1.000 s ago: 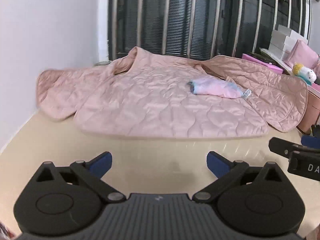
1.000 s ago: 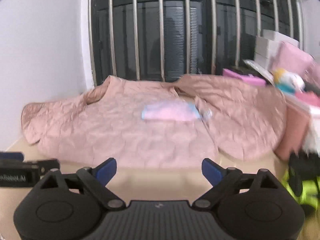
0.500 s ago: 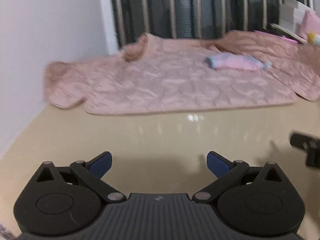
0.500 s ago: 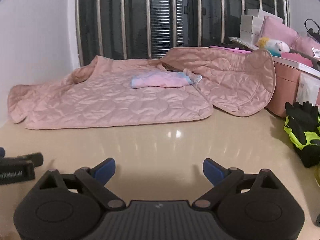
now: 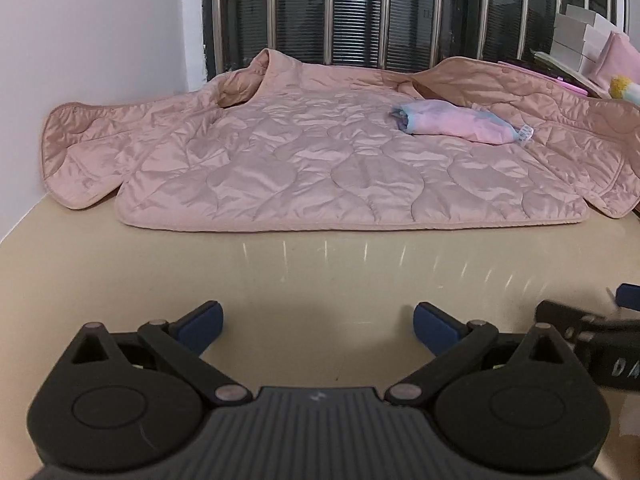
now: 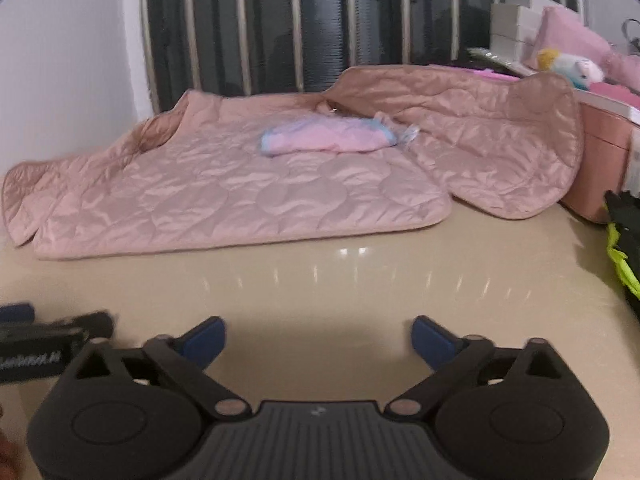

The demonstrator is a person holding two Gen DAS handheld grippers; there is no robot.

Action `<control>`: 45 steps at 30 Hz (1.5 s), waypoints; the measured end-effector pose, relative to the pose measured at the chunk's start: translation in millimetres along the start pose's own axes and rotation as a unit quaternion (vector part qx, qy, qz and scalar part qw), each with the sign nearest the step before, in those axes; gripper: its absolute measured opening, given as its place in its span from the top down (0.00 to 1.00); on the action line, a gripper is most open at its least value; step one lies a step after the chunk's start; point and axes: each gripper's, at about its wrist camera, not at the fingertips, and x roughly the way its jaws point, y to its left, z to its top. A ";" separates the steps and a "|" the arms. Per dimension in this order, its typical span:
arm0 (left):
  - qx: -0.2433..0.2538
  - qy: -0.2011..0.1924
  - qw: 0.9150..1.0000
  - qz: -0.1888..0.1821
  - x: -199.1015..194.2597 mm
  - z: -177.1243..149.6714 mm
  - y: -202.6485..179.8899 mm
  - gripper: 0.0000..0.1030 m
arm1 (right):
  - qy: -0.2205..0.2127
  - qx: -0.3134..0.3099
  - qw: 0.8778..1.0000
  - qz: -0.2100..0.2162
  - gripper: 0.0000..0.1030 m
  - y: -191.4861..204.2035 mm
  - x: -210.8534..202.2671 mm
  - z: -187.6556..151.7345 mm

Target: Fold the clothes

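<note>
A pink quilted jacket [image 5: 320, 168] [image 6: 224, 196] lies spread flat at the back of a beige table [image 5: 320, 280] [image 6: 340, 288], sleeves out to both sides. A small folded pink-and-blue garment [image 5: 452, 122] [image 6: 328, 140] rests on top of it. My left gripper [image 5: 318, 326] is open and empty, low over the bare table in front of the jacket's hem. My right gripper [image 6: 318, 338] hovers beside it, jaws still opening wide, nothing between them. Each gripper shows at the edge of the other's view.
A white wall runs along the left. Behind the table is a barred, dark window [image 5: 380, 12]. At the right stand white boxes [image 6: 516, 12], pink boxes [image 6: 600, 136], a plush toy [image 6: 568, 66] and a black-and-yellow glove [image 6: 624, 248].
Both grippers have sunk toward the table, so the jacket now sits higher and farther up in both views. The right jaws have spread a little wider.
</note>
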 end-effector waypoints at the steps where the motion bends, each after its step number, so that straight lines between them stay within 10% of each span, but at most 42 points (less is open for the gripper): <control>1: 0.000 0.001 1.000 0.000 0.7 0.7 -0.5 0.01 | 0.003 -0.010 1.000 0.001 0.00 3.0 1.8 0.6; 45: -0.002 -0.001 1.000 0.001 -0.9 -0.8 -2.9 0.01 | 0.004 -0.015 1.000 -0.005 0.00 7.9 9.0 6.4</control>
